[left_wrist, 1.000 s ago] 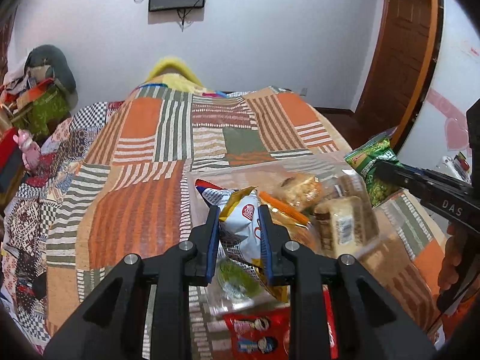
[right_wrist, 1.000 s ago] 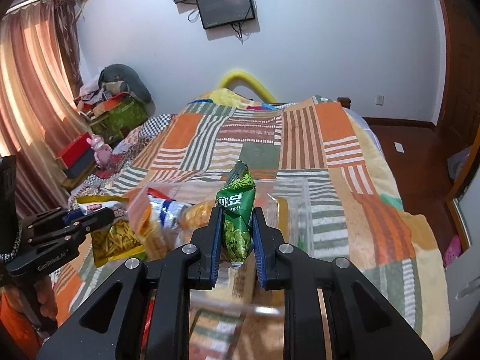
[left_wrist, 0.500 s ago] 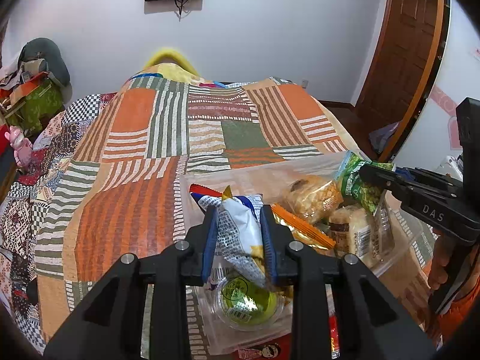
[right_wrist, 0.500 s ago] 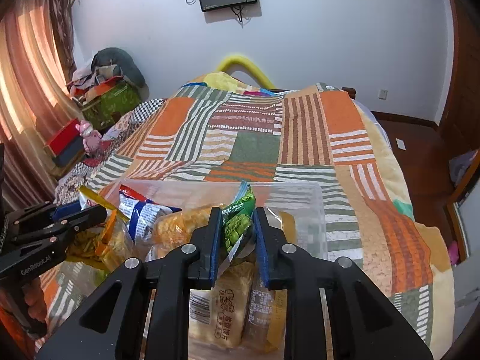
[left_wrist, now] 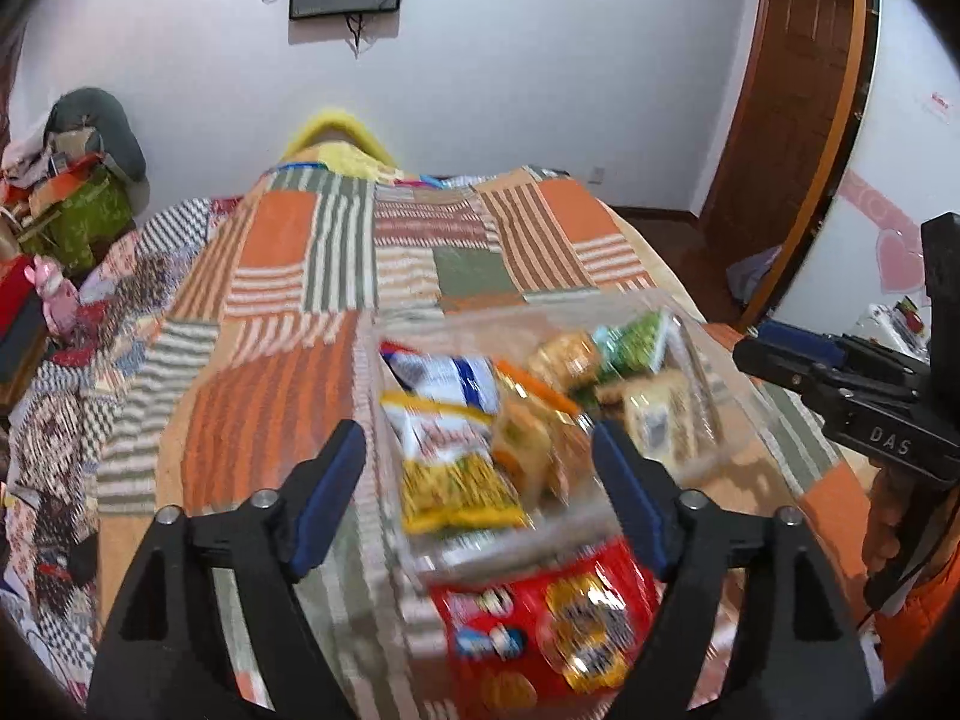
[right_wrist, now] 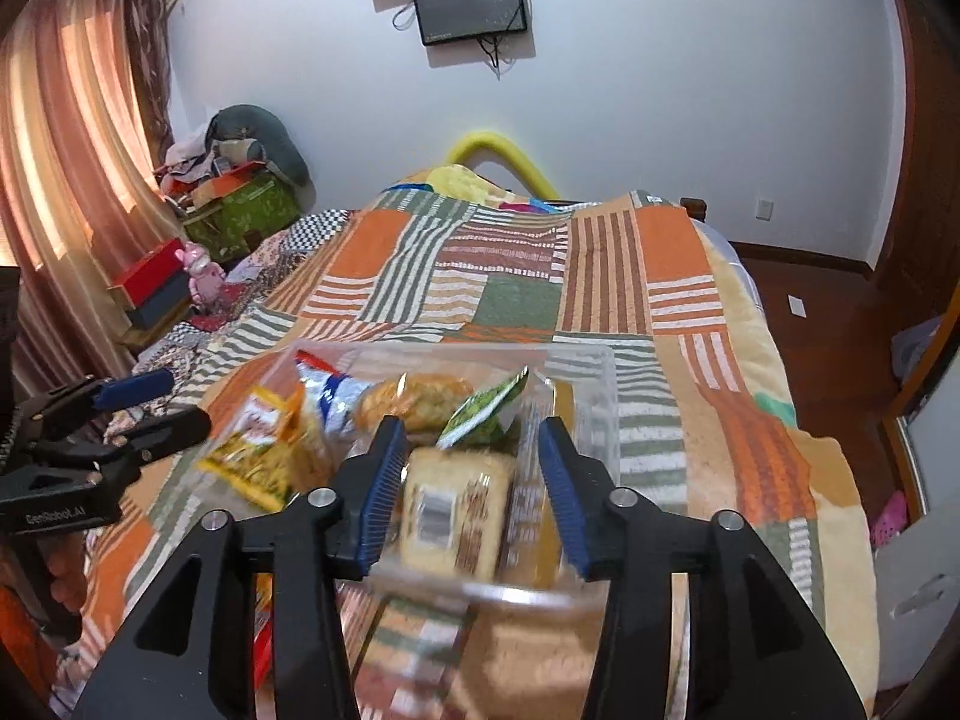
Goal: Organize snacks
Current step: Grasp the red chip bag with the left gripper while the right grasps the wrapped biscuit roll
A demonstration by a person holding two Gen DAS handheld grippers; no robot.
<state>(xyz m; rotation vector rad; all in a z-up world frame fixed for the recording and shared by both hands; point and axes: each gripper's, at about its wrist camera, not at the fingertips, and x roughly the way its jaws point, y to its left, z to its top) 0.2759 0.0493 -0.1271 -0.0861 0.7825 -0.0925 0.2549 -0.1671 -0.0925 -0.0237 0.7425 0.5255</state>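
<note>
Both grippers are spread wide with nothing in them: the left gripper point(left_wrist: 480, 492) and the right gripper point(right_wrist: 471, 483) hang over the near edge of the clear plastic bin point(right_wrist: 606, 384) on the patchwork bedspread point(right_wrist: 600, 264). Inside the bin are a blue-and-white chip bag point(left_wrist: 447, 375), a yellow snack bag point(left_wrist: 453, 468), a green pea packet point(right_wrist: 489, 414) and a wrapped cake point(right_wrist: 453, 510). A red snack pack point(left_wrist: 540, 618) lies on the bedspread just in front of the bin.

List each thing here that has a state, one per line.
left gripper: open, holding nothing
right gripper: open, holding nothing
clear bin: lidless, filled with snacks
green packet: in the bin, leaning
yellow packet: in the bin
red packet: outside the bin, on the blanket
</note>
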